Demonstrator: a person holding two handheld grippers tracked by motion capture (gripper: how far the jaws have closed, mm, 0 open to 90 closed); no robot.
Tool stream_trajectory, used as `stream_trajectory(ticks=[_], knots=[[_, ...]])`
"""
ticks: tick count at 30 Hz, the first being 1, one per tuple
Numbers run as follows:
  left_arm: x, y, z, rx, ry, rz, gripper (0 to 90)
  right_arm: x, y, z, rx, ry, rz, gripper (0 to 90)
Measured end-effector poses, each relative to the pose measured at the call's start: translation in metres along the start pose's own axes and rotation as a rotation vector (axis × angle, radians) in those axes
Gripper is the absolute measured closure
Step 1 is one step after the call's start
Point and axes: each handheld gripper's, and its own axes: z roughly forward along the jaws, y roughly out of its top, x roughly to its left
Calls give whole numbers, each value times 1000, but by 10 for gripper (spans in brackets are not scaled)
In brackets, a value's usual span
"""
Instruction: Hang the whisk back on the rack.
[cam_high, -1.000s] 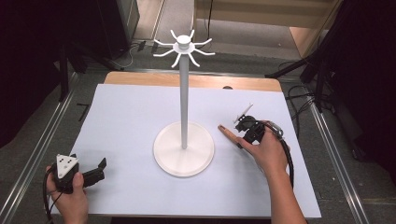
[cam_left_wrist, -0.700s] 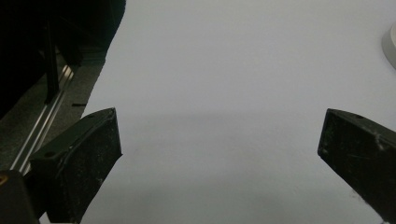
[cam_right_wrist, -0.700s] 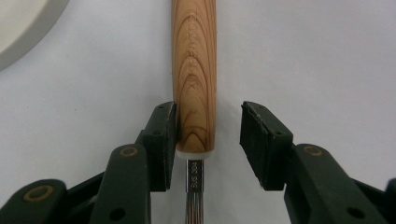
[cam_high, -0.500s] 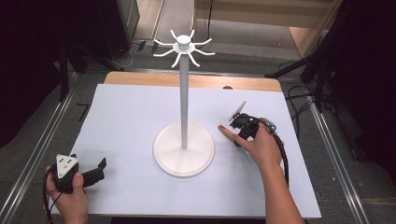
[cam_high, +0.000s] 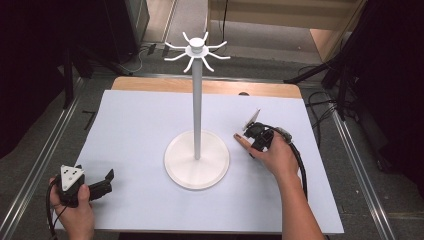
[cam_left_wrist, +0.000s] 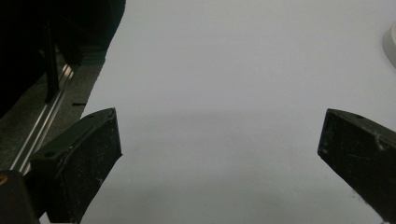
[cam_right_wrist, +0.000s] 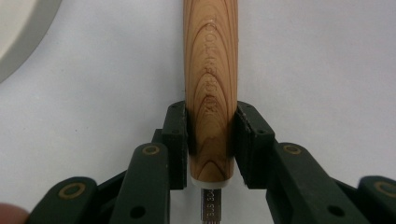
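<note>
Right gripper (cam_right_wrist: 210, 140) clamps a wooden utensil handle (cam_right_wrist: 211, 88) just beside the white hook stand (cam_high: 197, 160) — likely to lift it; left gripper (cam_left_wrist: 219, 154) idles, jaws apart.

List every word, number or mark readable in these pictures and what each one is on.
"KITCHEN TOOL", partly covered at its near end: engraved along the round light wooden handle.
Stamped characters on the metal shank below the handle: too blurred to read.
Nothing else carries text.
</note>
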Motion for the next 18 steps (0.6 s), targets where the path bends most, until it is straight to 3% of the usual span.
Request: stream_trajectory(ticks=[5,12,17,18], knots=[[0,0,0,2,1,1,3,-1,-5,-2,-33,-2,2,701],[0,0,1,3,3,2,3,-2,-20,-27,-227,-1,47,702],[0,0,0,4,6,2,3,3,-28,-48,-358,19,39,702],[-1,0,0,5,6,3,3,3,-28,-48,-358,19,39,702]])
